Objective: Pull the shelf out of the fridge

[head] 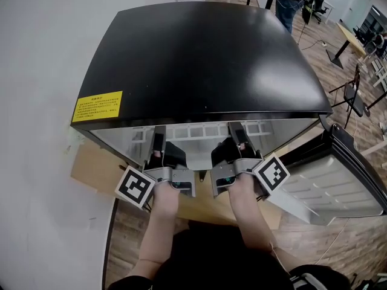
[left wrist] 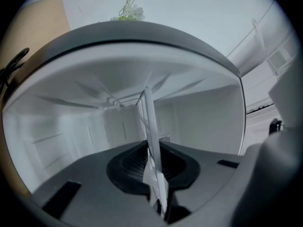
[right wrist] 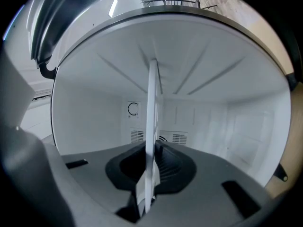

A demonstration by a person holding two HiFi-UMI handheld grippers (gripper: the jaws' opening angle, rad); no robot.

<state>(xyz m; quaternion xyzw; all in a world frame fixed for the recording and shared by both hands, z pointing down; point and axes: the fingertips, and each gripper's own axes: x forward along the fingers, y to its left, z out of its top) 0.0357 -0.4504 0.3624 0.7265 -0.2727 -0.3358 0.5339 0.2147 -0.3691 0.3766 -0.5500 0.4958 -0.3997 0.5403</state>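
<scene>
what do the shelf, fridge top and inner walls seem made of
The shelf looks thin and translucent edge-on, likely glass or clear plastic. The fridge top is glossy black with glare: painted metal or plastic, unclear. The inner walls are matte white with moulded ribs, probably plastic.

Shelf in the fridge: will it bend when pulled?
Probably stiff: the shelf looks thin and straight. Maybe slippery, since it looks smooth. The left hand-held gripper and right hand-held gripper both pinch it, so tipping seems unlikely.
</scene>
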